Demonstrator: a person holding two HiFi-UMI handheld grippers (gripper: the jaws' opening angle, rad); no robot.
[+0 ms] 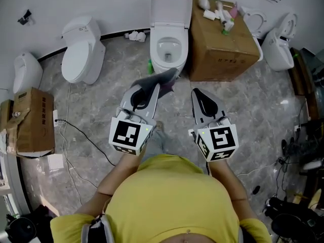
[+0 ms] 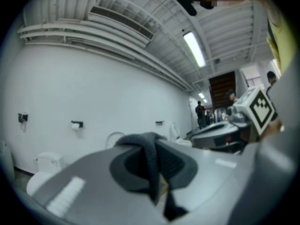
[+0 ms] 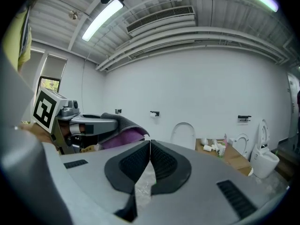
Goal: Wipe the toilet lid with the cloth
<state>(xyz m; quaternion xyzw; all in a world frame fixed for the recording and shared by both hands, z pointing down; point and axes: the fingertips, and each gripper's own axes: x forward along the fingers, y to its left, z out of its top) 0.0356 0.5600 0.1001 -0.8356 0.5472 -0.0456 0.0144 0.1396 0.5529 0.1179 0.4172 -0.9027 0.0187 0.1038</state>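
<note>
Approach step: the left tool point(image 1: 150, 91) pinches the cloth point(image 1: 165, 78), held in the air just short of the toilet point(image 1: 169, 48), whose lid point(image 1: 172, 0) stands raised. The right tool point(image 1: 199, 95) is pressed together, empty. Next, I judge, the cloth must reach the lid and press flat.

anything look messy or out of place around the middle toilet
Yes, some clutter. Bottles lie jumbled on the cardboard box right beside the middle toilet, a few on their sides. A crumpled white wad sits on the floor by the wall on its other side, and a loose cable trails across the floor.
</note>
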